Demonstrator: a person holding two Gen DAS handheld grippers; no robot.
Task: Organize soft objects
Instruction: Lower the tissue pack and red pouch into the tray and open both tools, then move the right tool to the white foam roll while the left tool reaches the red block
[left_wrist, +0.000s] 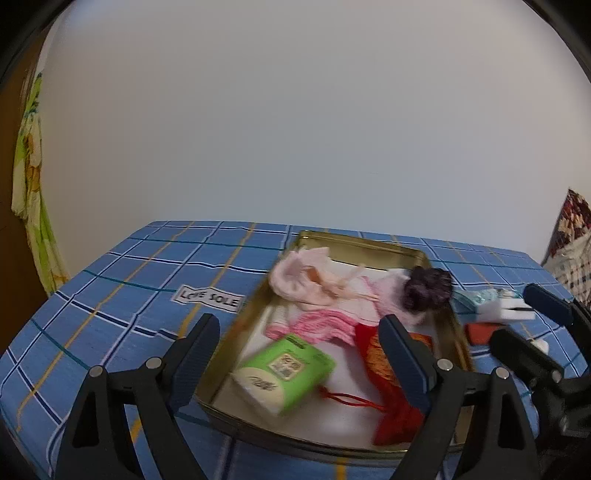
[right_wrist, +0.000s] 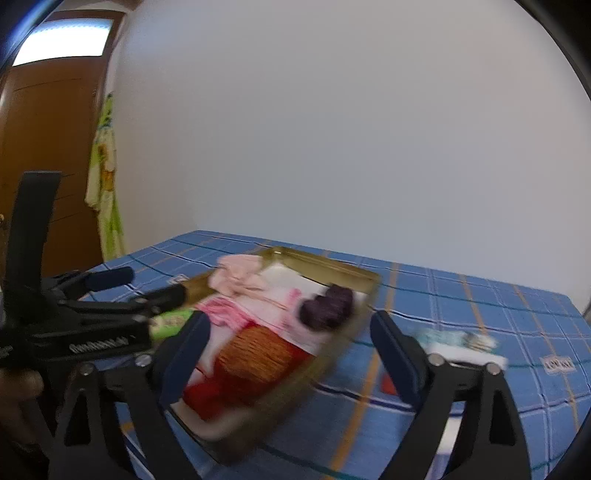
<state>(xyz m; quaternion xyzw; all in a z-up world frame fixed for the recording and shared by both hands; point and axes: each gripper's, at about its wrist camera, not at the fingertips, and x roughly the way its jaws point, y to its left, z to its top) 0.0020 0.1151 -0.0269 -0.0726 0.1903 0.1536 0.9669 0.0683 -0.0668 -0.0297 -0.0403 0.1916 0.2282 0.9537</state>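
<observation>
A gold metal tray (left_wrist: 373, 246) (right_wrist: 334, 264) lies on the blue checked cloth. In it are pale pink clothes (left_wrist: 303, 277) (right_wrist: 240, 273), a pink knit piece (left_wrist: 317, 328), a dark purple scrunchie (left_wrist: 428, 288) (right_wrist: 327, 301), a red and orange pouch (left_wrist: 384, 362) (right_wrist: 258, 354) and a green tissue pack (left_wrist: 286, 373) (right_wrist: 171, 321). My left gripper (left_wrist: 299, 358) is open and empty, above the tray's near end. My right gripper (right_wrist: 290, 350) is open and empty, over the tray's near right side; it also shows in the left wrist view (left_wrist: 524, 317).
To the right of the tray lie a teal and white packet (right_wrist: 458, 341) (left_wrist: 491, 306) and a small red flat thing (left_wrist: 480, 332). A white wall stands behind the table. A wooden door (right_wrist: 48, 147) and a hanging green-yellow cloth (right_wrist: 105, 177) are at the left.
</observation>
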